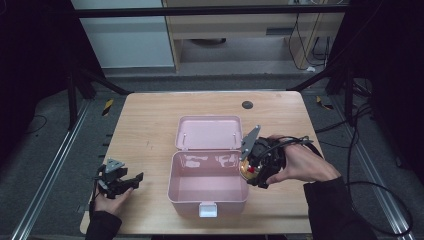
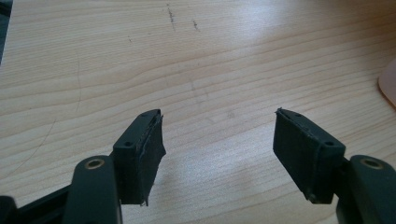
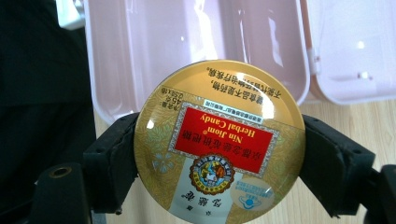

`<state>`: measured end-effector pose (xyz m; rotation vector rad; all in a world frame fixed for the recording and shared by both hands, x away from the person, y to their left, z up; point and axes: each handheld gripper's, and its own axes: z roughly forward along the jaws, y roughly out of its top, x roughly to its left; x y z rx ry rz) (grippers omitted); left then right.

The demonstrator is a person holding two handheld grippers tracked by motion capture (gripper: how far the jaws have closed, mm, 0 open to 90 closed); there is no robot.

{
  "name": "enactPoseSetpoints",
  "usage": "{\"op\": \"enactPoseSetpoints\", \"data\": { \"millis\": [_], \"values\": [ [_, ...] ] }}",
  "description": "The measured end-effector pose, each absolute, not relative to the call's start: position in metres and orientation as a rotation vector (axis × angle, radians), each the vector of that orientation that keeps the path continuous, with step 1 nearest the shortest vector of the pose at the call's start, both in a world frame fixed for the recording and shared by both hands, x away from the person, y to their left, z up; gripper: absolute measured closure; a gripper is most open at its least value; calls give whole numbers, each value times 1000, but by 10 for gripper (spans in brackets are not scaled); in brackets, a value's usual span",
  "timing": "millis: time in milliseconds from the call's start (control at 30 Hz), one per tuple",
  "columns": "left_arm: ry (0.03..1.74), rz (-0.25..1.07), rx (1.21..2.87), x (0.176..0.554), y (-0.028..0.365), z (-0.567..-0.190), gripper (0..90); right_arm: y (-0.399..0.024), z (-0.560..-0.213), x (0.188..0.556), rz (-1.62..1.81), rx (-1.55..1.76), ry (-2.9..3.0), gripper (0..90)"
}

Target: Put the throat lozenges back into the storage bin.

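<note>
Right hand-held gripper [image 3: 219, 154] clamps candy tin [image 3: 219, 142] at right rim of open, empty pink box [image 1: 207, 192]; likely stowing, not yet in. Left hand-held gripper [image 2: 218, 154] wide, idle over tabletop [image 1: 145, 125]

Left hand-held gripper [image 1: 131, 180] gapes; right hand-held gripper [image 1: 248, 172] clamped

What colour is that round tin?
Gold, with a red label, seen best in the right gripper view: the round tin.

Shiny gold metal tin [image 3: 219, 142] with smooth paper label. Glossy pink plastic box [image 1: 207, 187]. Pale wood tabletop [image 2: 196, 70], lightly scratched. Matt black fingers [image 2: 306, 156].
</note>
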<state>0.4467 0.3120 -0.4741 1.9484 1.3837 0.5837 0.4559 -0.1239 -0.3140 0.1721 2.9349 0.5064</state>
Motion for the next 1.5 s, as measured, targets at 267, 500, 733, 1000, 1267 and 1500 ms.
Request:
{"op": "enactPoseSetpoints", "data": {
  "millis": [267,500,733,1000,1267,1500],
  "values": [
    [1384,582,1948,447,311,-474,324,-109,-318,460,517,144,2943,206],
    [1383,582,1950,447,312,-474,324,-94,-324,464,528,112,2951,205],
    [1383,581,1947,447,312,-474,324,-84,-335,466,509,88,2961,205],
    [1382,580,1949,447,313,-474,326,-74,-350,469,458,56,2976,205],
    [1382,580,1948,446,313,-474,330,-67,-363,470,413,23,2997,206],
    [1383,583,1942,446,313,-474,331,-64,-369,471,408,17,3009,206]
  ]
}}
